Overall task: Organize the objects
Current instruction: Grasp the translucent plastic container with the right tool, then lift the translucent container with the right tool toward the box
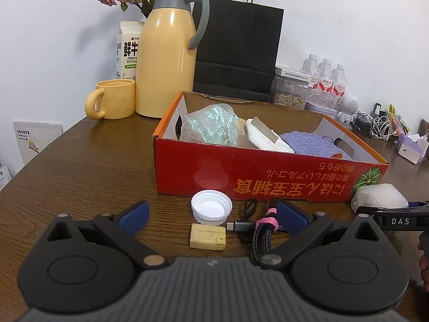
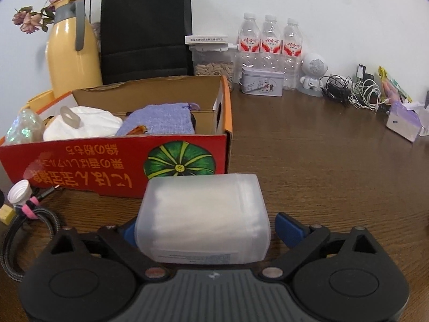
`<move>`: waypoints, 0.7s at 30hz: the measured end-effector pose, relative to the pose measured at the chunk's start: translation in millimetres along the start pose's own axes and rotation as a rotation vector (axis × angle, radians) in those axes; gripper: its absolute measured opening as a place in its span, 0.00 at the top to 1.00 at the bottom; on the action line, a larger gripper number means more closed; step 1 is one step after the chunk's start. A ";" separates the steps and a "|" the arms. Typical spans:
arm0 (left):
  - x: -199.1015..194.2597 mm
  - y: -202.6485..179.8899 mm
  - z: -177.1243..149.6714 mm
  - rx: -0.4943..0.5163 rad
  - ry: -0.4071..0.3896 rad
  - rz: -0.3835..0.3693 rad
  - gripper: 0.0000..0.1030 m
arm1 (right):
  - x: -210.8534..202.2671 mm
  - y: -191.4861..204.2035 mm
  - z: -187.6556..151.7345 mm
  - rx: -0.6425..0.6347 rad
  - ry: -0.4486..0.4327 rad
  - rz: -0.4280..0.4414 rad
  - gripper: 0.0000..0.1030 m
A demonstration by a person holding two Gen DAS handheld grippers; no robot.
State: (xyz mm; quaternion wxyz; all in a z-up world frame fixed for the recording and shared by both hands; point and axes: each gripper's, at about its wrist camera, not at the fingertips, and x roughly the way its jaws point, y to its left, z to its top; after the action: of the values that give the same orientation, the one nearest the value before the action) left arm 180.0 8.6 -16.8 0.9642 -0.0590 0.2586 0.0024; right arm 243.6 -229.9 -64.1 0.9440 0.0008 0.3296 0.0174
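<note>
A red cardboard box (image 1: pixel 268 171) stands on the brown table, holding a shiny plastic bag (image 1: pixel 211 126), a white cloth (image 1: pixel 268 136) and a purple knit cloth (image 1: pixel 311 142). In front of it lie a white bottle cap (image 1: pixel 211 206), a small yellow block (image 1: pixel 207 236) and a braided cable with a pink tie (image 1: pixel 264 228). My left gripper (image 1: pixel 211 212) is open around these, touching none of them that I can see. A translucent white plastic case (image 2: pixel 202 220) lies between the fingers of my open right gripper (image 2: pixel 205 222); a gap shows at the right finger (image 2: pixel 291 228).
Behind the box stand a yellow thermos (image 1: pixel 166 53), a yellow mug (image 1: pixel 112 99), a milk carton (image 1: pixel 128 48) and a black paper bag (image 1: pixel 236 45). Water bottles (image 2: pixel 270 37), a tin (image 2: pixel 261 81), a small white robot figure (image 2: pixel 312 75) and tangled cables (image 2: pixel 359 91) line the far right.
</note>
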 end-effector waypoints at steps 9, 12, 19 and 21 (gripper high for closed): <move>2.6 0.0 -0.6 -0.001 0.013 0.004 0.00 | 0.4 1.3 0.6 -0.002 0.002 0.011 0.20; 4.1 -0.1 -0.7 -0.001 0.018 0.006 0.00 | 0.5 1.2 0.9 -0.003 0.000 0.013 0.21; 5.6 1.7 -2.0 -0.010 0.021 0.035 0.00 | -10.7 3.8 0.6 -0.024 -0.072 0.029 0.21; 5.7 4.6 -2.1 -0.021 0.022 0.050 0.00 | -17.9 6.5 -0.1 -0.044 -0.113 0.027 0.21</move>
State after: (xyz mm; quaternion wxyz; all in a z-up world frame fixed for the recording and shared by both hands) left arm 183.7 12.8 -22.0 0.9603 -0.0625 0.2705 0.0285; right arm 229.3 -224.0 -53.0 0.9606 -0.0144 0.2751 0.0373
